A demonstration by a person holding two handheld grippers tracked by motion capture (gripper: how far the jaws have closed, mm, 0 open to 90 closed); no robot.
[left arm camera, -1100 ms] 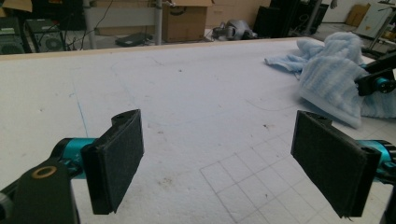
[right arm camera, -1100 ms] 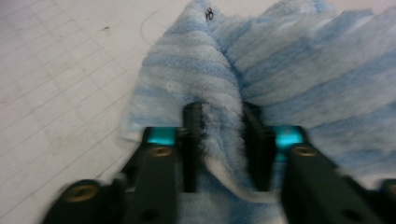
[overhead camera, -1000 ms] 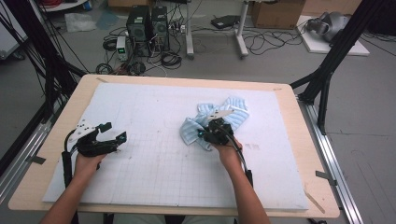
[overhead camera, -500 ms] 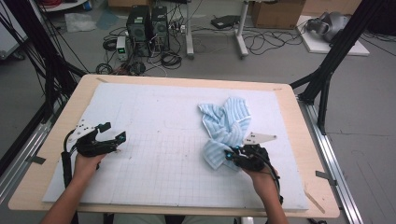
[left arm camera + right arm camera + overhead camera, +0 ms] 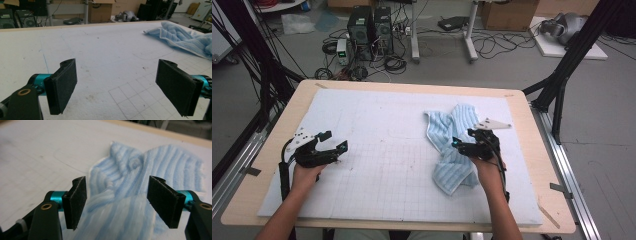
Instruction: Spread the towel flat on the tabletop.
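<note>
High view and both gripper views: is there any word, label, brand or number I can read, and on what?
No text can be read in any view.
Cardboard boxes behind the table: no print can be made out.
Computer towers on the floor: any badge is too small to read.
White mat: a drawn grid of lines, no numbers.
Blue striped towel: no tag visible.

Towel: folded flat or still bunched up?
Bunched. The blue striped towel lies crumpled on the white mat, with ridges and overlapping folds; the right gripper view shows its wrinkled surface under open fingers.
</note>
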